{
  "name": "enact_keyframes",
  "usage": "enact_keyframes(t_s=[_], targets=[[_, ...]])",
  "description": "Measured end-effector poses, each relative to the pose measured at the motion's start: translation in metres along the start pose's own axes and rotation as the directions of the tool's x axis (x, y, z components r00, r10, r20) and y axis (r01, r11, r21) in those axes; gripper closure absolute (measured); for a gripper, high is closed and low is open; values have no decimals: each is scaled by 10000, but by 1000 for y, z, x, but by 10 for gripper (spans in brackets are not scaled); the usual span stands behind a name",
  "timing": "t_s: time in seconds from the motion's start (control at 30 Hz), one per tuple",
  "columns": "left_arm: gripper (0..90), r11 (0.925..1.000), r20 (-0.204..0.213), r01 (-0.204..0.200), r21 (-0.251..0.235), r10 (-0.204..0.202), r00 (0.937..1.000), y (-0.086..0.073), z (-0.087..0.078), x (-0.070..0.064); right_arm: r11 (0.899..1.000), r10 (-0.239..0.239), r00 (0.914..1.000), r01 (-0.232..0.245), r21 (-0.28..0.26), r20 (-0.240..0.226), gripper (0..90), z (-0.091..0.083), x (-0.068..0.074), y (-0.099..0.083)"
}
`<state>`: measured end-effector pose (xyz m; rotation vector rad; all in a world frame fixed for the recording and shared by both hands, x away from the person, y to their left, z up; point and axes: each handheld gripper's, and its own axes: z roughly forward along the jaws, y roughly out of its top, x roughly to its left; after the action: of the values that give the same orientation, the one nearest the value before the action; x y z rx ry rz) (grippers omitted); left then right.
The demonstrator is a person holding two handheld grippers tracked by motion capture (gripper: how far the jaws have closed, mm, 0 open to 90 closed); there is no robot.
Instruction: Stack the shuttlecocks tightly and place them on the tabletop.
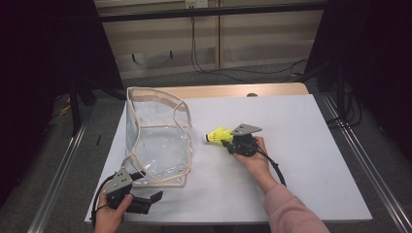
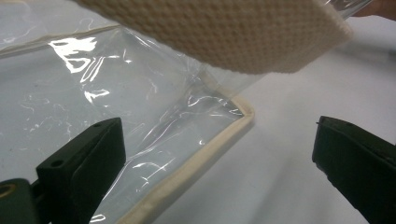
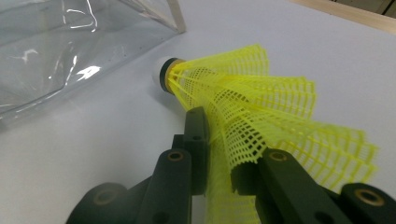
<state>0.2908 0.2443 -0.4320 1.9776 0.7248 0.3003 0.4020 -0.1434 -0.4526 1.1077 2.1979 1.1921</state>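
The right gripper (image 1: 227, 141) has its jaws closed on the mesh skirt of a yellow plastic shuttlecock (image 1: 216, 135), pinching it near the wide end so the skirt buckles between them; the white cork nose (image 3: 160, 73) points away from the gripper toward the clear plastic tote bag (image 1: 158, 141), which stands just ahead of it with its mouth upward; so the pick-up looks done, as I judge it, and the shuttlecock is lifted or barely resting on the white worktop (image 1: 301, 160), though I cannot tell which.

The left gripper (image 1: 154, 198) sits open wide and holds nothing; in its own view the bag's cream-trimmed bottom corner (image 2: 233, 128) lies between and just beyond its jaws, and a woven cream handle strap (image 2: 243, 32) hangs above them; it is near the bag but not clamped on it.

What seems left: the left gripper steadying or opening the bag, then the right one carrying the shuttlecock over the rim and letting it go inside; the bag looks empty for now.

As for writing, I can read none; the bag is plain clear film with cream binding, the shuttlecock shows a dark band behind the cork but no legible brand, and the gripper bodies carry no label that I can make out.
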Motion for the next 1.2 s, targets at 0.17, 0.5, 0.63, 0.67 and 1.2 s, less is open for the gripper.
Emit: enact_keyframes(t_s=[0.17,0.5,0.63,0.67,1.2], targets=[[26,10000,-35,5,-28,-5,10000,0,0,0,10000,44,10000,-45,-8,-89,800,-4,-1,1],[27,10000,-97,-18,46,18,10000,0,0,0,9998,70,9983,-80,-167,-578,800,-21,1,8],[27,9999,-14,79,116,-79,10000,0,0,-1,9998,165,9976,-172,-107,-676,799,-29,-1,11],[26,9999,-20,45,119,-45,10000,0,0,-1,9998,176,9974,-183,-101,-693,799,-31,-1,12],[28,10000,-132,-70,-12,70,9999,0,-1,0,9996,-75,9939,45,-274,-1103,799,-57,1,31]])
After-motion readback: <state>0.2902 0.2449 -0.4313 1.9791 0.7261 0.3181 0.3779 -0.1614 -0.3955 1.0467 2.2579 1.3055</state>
